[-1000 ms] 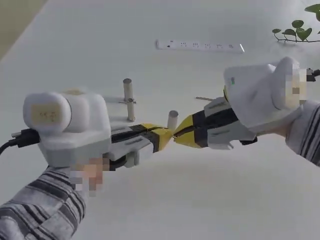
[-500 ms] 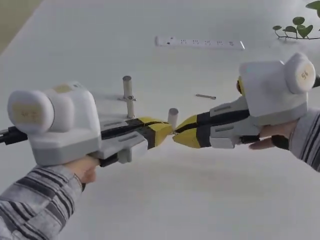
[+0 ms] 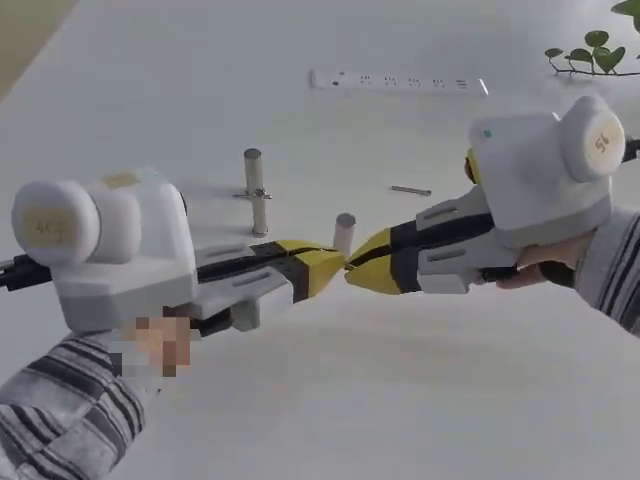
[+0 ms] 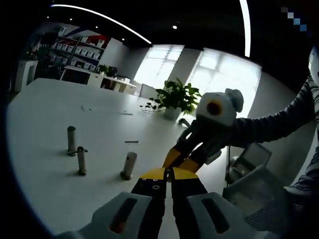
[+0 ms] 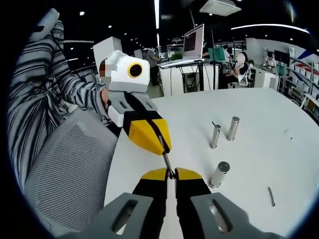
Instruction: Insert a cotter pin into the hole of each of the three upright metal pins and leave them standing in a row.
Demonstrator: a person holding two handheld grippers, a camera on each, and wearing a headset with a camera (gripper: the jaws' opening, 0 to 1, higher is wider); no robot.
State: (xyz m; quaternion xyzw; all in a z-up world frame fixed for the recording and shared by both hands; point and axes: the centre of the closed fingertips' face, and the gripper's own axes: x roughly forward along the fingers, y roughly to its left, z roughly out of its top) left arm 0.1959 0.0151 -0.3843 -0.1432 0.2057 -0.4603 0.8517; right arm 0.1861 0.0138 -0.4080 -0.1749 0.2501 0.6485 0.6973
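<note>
Three upright metal pins stand on the white table: a far pin (image 3: 253, 168), a middle pin (image 3: 260, 212) with a cotter pin across it, and a near pin (image 3: 344, 233). My left gripper (image 3: 334, 268) and right gripper (image 3: 353, 273) meet tip to tip just in front of the near pin. Both are shut on one thin cotter pin (image 5: 166, 158), which runs from the left gripper (image 5: 147, 135) to my right gripper (image 5: 171, 174). In the left gripper view, the right gripper (image 4: 185, 158) points at my left gripper (image 4: 169, 175), beside the near pin (image 4: 129, 165).
A loose cotter pin (image 3: 410, 190) lies on the table behind the right gripper. A white power strip (image 3: 398, 84) lies at the far side, and a plant's leaves (image 3: 590, 60) are at the far right corner. The table in front of the grippers is bare.
The two grippers stay tip to tip at the near pin. The right gripper's body has risen a little and the left gripper's body has drawn back to the left.
</note>
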